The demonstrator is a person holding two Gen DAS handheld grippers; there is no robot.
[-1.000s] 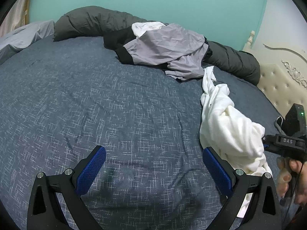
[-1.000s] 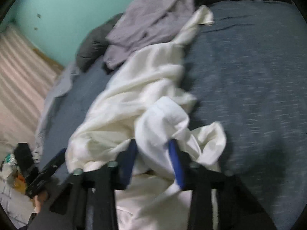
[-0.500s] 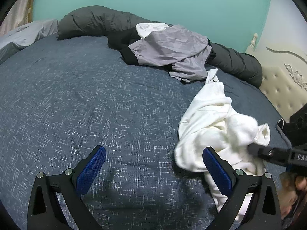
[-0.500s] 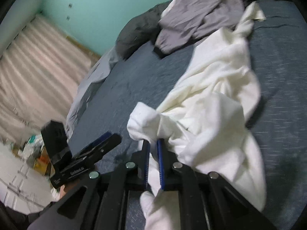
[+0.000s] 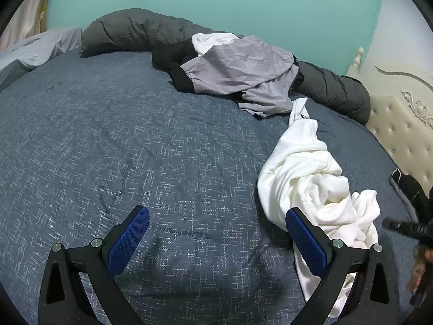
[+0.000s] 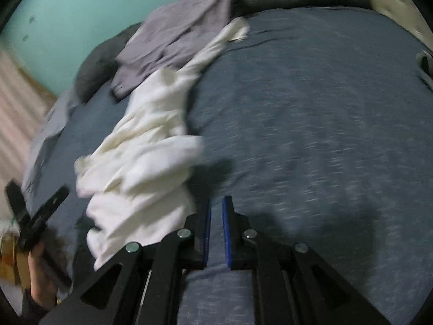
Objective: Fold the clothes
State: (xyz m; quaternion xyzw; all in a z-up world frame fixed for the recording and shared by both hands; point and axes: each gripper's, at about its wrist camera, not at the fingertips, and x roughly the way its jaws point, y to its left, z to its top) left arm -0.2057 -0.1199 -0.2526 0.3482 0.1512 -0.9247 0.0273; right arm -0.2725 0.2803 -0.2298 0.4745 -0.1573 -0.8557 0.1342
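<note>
left gripper (image 5: 216,239) above the dark blue bedspread (image 5: 135,149): jaws spread wide, nothing between the blue pads. white garment (image 5: 305,178) lies crumpled on the bedspread at about 3 o'clock from this gripper, its near folds just behind the right-hand pad, one twisted end reaching toward 12 o'clock to the grey garment (image 5: 243,67). grey garment heaped on a dark rolled quilt (image 5: 130,27) at the far edge, before the teal wall (image 5: 216,0). right gripper (image 6: 215,227) (view blurred): jaws nearly closed, a narrow slit, no cloth between them; they have just been closing. white garment lies at 10 o'clock, beside its left finger (image 6: 207,224).
</note>
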